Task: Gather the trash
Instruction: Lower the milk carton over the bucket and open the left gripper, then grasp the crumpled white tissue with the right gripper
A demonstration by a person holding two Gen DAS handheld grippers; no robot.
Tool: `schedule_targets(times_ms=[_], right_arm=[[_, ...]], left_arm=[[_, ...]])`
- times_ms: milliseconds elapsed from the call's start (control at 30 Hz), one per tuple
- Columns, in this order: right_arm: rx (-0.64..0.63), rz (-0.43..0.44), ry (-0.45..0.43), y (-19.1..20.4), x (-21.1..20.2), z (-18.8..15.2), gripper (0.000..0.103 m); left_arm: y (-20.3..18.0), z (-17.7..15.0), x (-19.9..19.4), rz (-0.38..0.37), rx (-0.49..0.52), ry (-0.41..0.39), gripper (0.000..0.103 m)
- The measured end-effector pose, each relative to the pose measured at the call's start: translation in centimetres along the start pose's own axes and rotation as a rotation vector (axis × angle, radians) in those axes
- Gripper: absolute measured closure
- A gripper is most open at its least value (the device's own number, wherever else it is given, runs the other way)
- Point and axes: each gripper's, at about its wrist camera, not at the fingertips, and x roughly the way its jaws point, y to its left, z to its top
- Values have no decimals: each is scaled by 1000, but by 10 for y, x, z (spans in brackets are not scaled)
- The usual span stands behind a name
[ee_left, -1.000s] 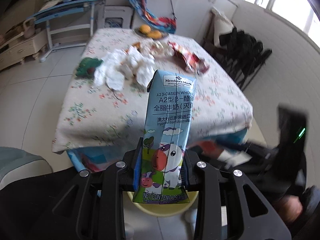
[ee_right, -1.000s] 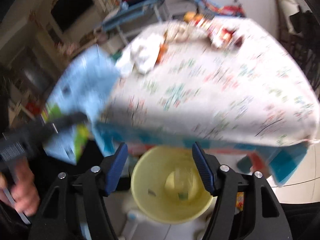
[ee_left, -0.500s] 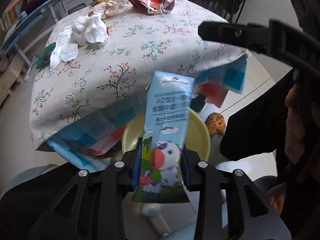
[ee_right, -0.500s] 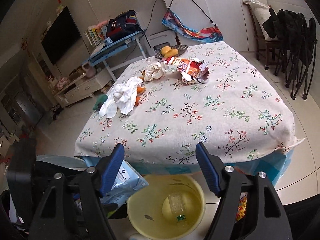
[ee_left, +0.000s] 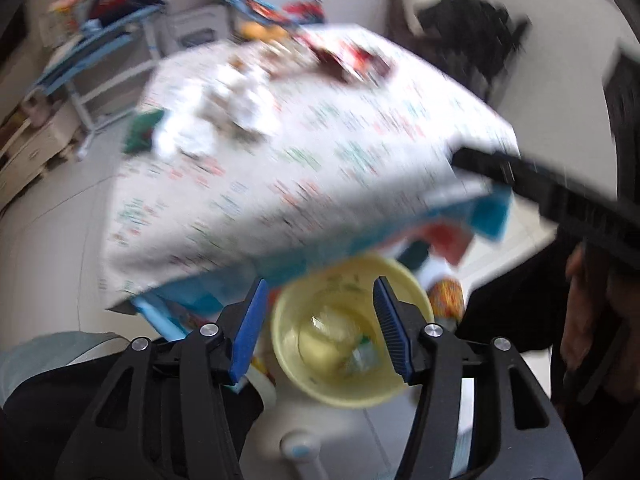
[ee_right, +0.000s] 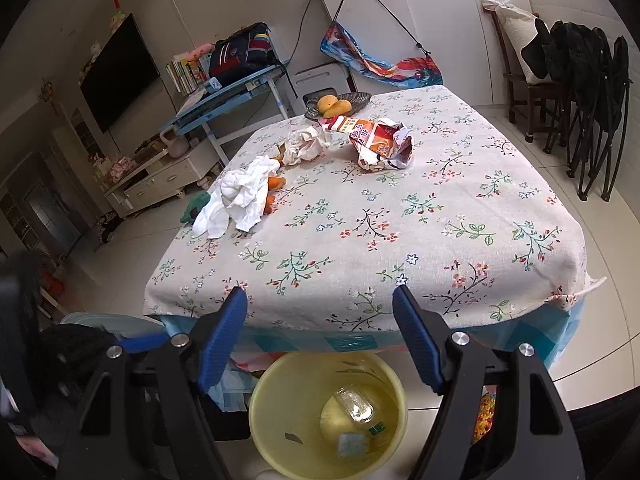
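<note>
left tongs (ee_left: 316, 326): jaws have just been opening, nothing between them, above yellow bin (ee_left: 352, 394)
right tongs (ee_right: 320, 342): open, empty
milk carton (ee_right: 351, 444): probably the pale-blue piece at the bin's bottom, lying flat; long axis unclear
next: snack bag (ee_right: 380, 146), long axis along desk (ee_right: 400, 240); grip across its middle

From my remote station I see a pale yellow bin (ee_right: 280, 408) below a surface (ee_right: 460, 184) draped in white cloth with red-and-green floral sprigs over a blue checked underlayer. White tissues (ee_right: 240, 196), an orange-and-red wrapper (ee_right: 376, 140) and yellow fruit (ee_right: 334, 105) lie on it; both tools carry blue pads (ee_right: 224, 336).
</note>
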Motion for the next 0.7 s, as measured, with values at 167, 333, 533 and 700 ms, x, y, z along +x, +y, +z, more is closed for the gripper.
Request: schedule_targets(times_ms=[167,333,533,700], right_arm=[[-5,6,-11,3,-1,1,31],[-27,30,-15,12,3,7,31],[-58,76,-11,27,17,21,31],[-78,102,8,38,35,33,31]], left_arm=[[47,10,-31,114,-232,-170,38],[78,29,-38,171,-339,-220,36],[101,55,-27,205,-351,-205,36],[129,67,-9,215,-435,-164,36]])
